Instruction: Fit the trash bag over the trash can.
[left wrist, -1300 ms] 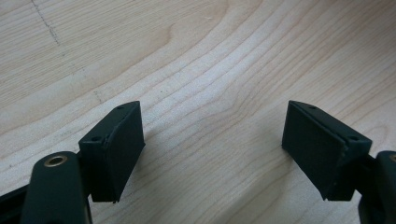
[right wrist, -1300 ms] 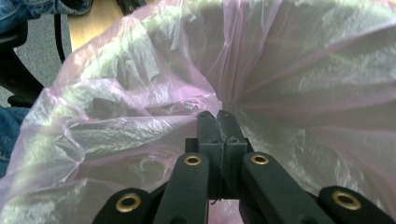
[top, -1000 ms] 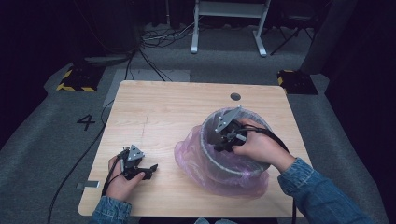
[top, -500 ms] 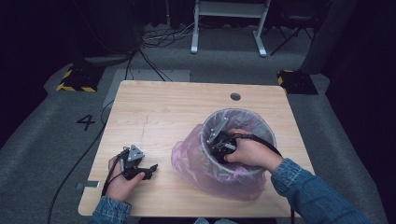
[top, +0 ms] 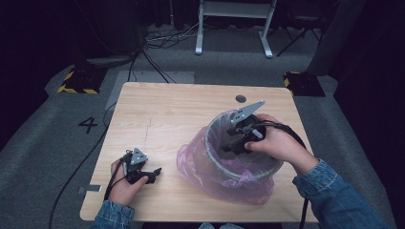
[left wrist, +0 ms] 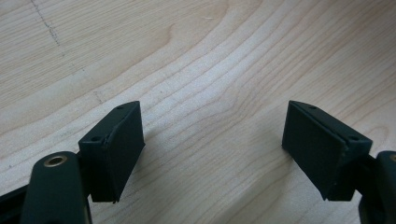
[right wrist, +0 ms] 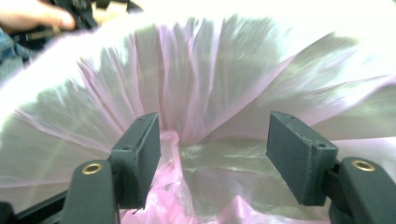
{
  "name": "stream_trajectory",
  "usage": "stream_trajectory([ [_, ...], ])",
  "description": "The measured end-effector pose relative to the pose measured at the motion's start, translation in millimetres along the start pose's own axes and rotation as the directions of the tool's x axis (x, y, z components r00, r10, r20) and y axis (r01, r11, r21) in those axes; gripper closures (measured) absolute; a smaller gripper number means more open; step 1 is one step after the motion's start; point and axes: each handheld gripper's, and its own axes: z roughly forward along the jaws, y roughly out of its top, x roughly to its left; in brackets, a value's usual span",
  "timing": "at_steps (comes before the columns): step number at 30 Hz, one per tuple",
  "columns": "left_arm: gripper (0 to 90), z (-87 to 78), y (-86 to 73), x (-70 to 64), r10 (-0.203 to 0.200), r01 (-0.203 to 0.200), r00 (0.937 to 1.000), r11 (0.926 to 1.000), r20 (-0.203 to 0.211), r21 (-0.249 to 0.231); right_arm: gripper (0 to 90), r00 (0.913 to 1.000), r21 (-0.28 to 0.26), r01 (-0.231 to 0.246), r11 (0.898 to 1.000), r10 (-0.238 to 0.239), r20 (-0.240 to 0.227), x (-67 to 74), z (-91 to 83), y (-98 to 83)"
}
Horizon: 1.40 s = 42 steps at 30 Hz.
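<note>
Far half and left of tabletop (top: 157,109) bare wood, free passage there. Bin (top: 241,168) with pink bag liner (top: 200,164) blocks the near right; its skirt spreads toward centre. Right hand-held gripper (top: 228,143) sits inside the bin mouth, jaws just opened, liner folds between and around them. Left hand-held gripper (top: 154,172) near left edge, open gap to bin.

Left gripper (top: 154,174) sat low at the near left, jaws wide. Right gripper (top: 228,143) pointed down, jaws just opening, nothing gripped.
</note>
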Motion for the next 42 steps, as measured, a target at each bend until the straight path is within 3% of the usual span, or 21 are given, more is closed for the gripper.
stream_trajectory([
  [5, 20.7, 0.0, 0.0, 0.0, 0.000, 0.000, 1.0000, 1.0000, 0.000, 0.000, 31.6, 0.9964, -0.109, -0.039, 0.993, 0.047, 0.071, -5.0, -20.6, -1.0],
  [13, 20.7, 0.1, 0.1, 0.7, 0.003, -0.003, 1.0000, 1.0000, 0.004, 0.000, 30.3, 0.9750, -0.239, -0.107, 0.965, 0.149, 0.165, -16.9, -51.9, -14.2],
  [23, 20.7, -1.5, -1.0, 9.0, 0.051, -0.051, 0.9975, 0.9987, 0.049, 0.001, 29.4, 0.9603, -0.275, -0.126, 0.953, 0.187, 0.207, -25.5, -79.1, -29.5],
  [29, 21.0, -2.3, -2.1, 11.7, 0.046, -0.046, 0.9972, 0.9990, 0.059, -0.001, 29.0, 0.9563, -0.280, -0.124, 0.952, 0.190, 0.222, -25.8, -92.1, -39.8],
  [37, 21.0, -2.7, -2.4, 12.4, 0.047, -0.047, 0.9974, 0.9989, 0.054, 0.000, 28.4, 0.9375, -0.306, -0.140, 0.942, 0.226, 0.265, -29.4, -114.9, -59.8],
  [42, 21.0, -2.7, -2.3, 12.5, 0.050, -0.050, 0.9974, 0.9988, 0.052, 0.000, 28.2, 0.9203, -0.315, -0.156, 0.936, 0.253, 0.298, -32.6, -126.7, -77.2],
])
